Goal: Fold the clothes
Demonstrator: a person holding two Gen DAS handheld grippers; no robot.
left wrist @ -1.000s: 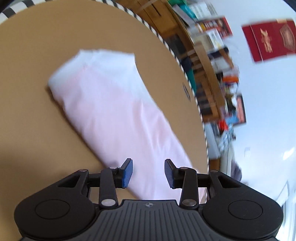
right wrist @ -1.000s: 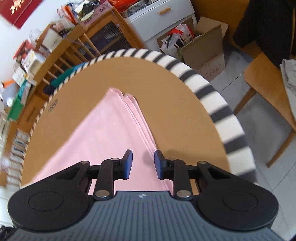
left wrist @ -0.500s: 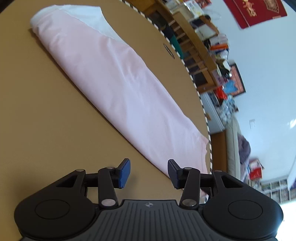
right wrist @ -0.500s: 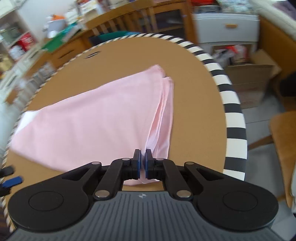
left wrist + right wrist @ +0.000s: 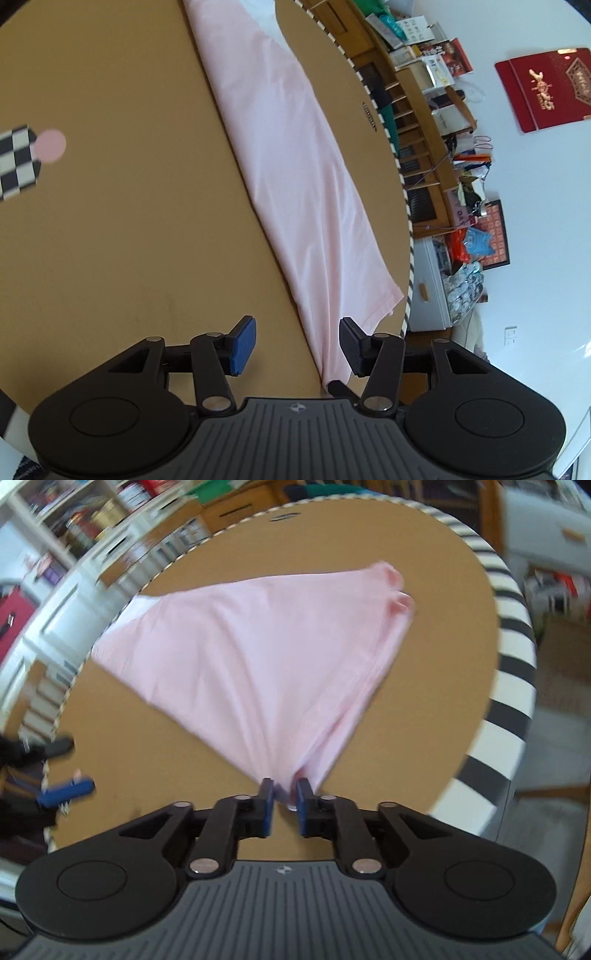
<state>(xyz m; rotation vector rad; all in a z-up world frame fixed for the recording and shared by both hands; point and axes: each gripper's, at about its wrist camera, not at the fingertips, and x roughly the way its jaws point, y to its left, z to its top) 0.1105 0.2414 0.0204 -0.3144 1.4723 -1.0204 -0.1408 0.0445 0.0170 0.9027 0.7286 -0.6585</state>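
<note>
A long folded pink garment (image 5: pixel 295 177) lies across the round brown table (image 5: pixel 110 240), its white end at the far side. My left gripper (image 5: pixel 297 345) is open and hovers over the garment's near corner, which runs between its blue pads (image 5: pixel 242 345) without being pinched. In the right wrist view the pink garment (image 5: pixel 258 657) fans out from one gathered corner. My right gripper (image 5: pixel 284 799) is shut on that corner, lifted slightly off the table (image 5: pixel 443 664). At the left edge of this view the left gripper's blue pad (image 5: pixel 66 790) shows.
The table has a black-and-white striped rim (image 5: pixel 513 672). A checkered tag (image 5: pixel 16 166) with a pink disc (image 5: pixel 50 145) sits at the left. Wooden shelves full of clutter (image 5: pixel 424 129) and a white cabinet (image 5: pixel 428 284) stand beyond the table. A wooden chair (image 5: pixel 576 830) stands at the right.
My right gripper went from open to shut on the garment's corner and has drawn it up, bunching the cloth. My left gripper stayed open and shifted back to that same near end.
</note>
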